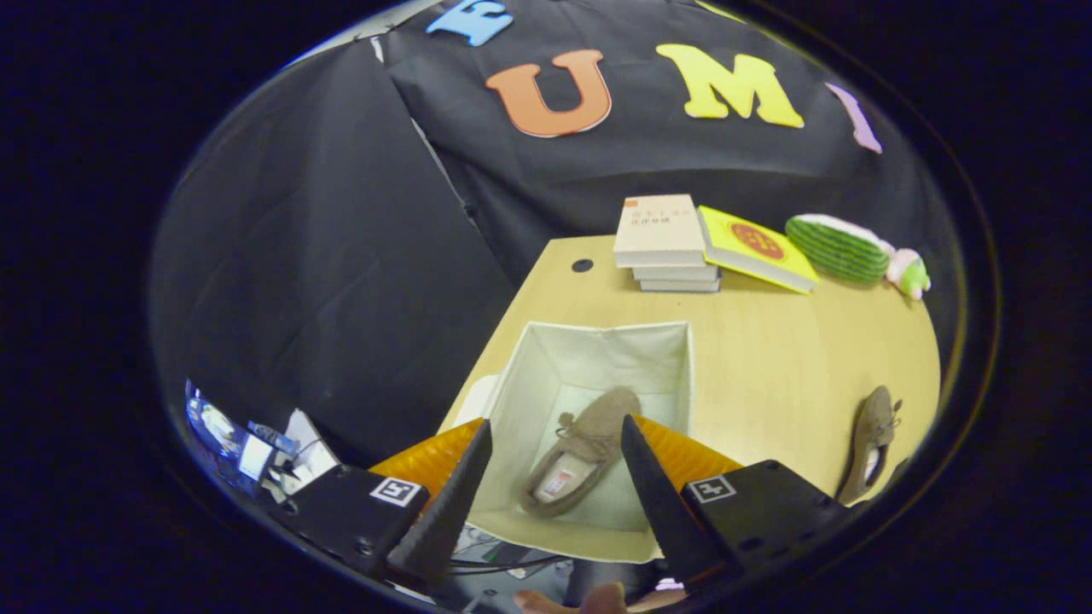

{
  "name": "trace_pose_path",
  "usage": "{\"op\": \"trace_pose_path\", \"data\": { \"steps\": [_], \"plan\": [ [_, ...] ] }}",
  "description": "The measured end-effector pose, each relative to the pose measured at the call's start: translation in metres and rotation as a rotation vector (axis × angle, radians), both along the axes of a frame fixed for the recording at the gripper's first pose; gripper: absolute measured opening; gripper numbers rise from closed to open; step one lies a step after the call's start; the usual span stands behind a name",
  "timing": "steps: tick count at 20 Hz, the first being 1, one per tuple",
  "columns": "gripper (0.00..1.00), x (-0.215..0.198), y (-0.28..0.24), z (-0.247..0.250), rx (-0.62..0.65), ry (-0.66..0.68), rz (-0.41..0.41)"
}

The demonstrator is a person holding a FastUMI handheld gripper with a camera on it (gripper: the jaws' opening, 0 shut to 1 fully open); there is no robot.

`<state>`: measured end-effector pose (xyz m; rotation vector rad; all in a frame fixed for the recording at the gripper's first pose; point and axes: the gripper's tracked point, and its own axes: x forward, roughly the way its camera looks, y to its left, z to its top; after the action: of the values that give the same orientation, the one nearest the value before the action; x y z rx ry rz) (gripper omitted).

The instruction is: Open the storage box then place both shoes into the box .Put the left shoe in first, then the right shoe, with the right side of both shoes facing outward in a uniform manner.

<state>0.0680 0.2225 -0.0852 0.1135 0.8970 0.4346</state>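
An open white fabric storage box [546, 375] stands on the wooden table [768, 358], right below my fingers. One brown suede shoe [580, 452] lies inside it on the box floor, seen between my fingertips, toe pointing away. My gripper [556, 437] hovers above the box, open, with nothing between its fingers. A second brown shoe [868, 439] lies on its side on the table to the right of the box, beyond the right finger.
A stack of books [665, 247] and a yellow book [755, 249] lean at the table's far edge, with a green plush toy [845, 249] beside them. A small dark hole [582, 265] marks the far left corner. Clutter [247, 448] lies off the table's left. A person's hand [597, 599] shows below the fingers.
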Motion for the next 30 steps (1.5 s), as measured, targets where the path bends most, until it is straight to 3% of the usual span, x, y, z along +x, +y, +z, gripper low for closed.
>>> {"op": "trace_pose_path", "data": {
  "steps": [7,12,15,25,30],
  "plan": [
    [0.99,-0.004,-0.136,0.038,-0.17,-0.104,-0.076],
    [0.99,-0.018,-0.259,0.029,-0.31,-0.068,-0.123],
    [0.99,-0.025,-0.318,0.017,-0.316,-0.024,-0.176],
    [0.99,-0.03,-0.425,-0.105,-0.227,0.315,-0.283],
    [0.89,-0.032,-0.433,-0.168,-0.185,0.462,-0.297]
  ]
}}
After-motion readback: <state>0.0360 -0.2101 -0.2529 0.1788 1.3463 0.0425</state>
